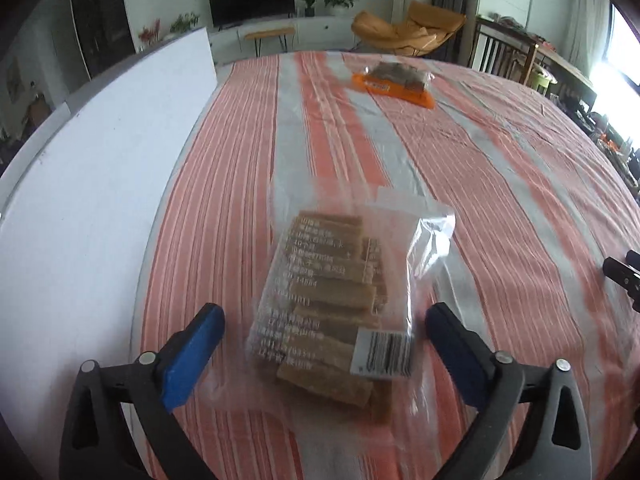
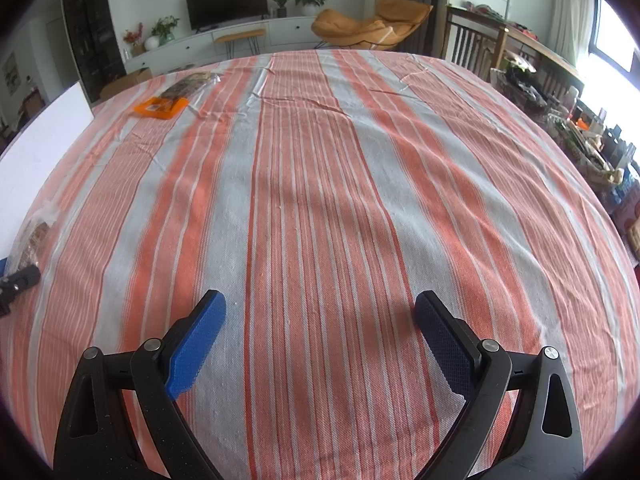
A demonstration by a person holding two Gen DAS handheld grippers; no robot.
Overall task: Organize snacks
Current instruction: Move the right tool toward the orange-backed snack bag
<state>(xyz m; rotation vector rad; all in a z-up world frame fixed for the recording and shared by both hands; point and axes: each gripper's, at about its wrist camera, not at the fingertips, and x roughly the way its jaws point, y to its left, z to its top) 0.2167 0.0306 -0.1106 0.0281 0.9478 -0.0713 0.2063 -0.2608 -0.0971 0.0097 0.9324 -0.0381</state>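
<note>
My left gripper (image 1: 324, 320) stands released, its jaws spread wide on either side of the clear snack bag (image 1: 336, 304) without touching it. That bag lies flat on the striped tablecloth (image 1: 500, 184), beside the white board (image 1: 100, 168). Beyond the bag lies the orange-edged packet (image 1: 394, 82). My right gripper (image 2: 320, 312) gapes empty over bare cloth.

Daylight floods in from a window (image 2: 614, 46) at the right edge of both views, blown out to white glare. The striped cloth (image 2: 320, 200) is evenly bright, with a soft shadow near the bottom. Fisheye distortion bows the room and darkens the corners. The left view is slightly motion-blurred.
</note>
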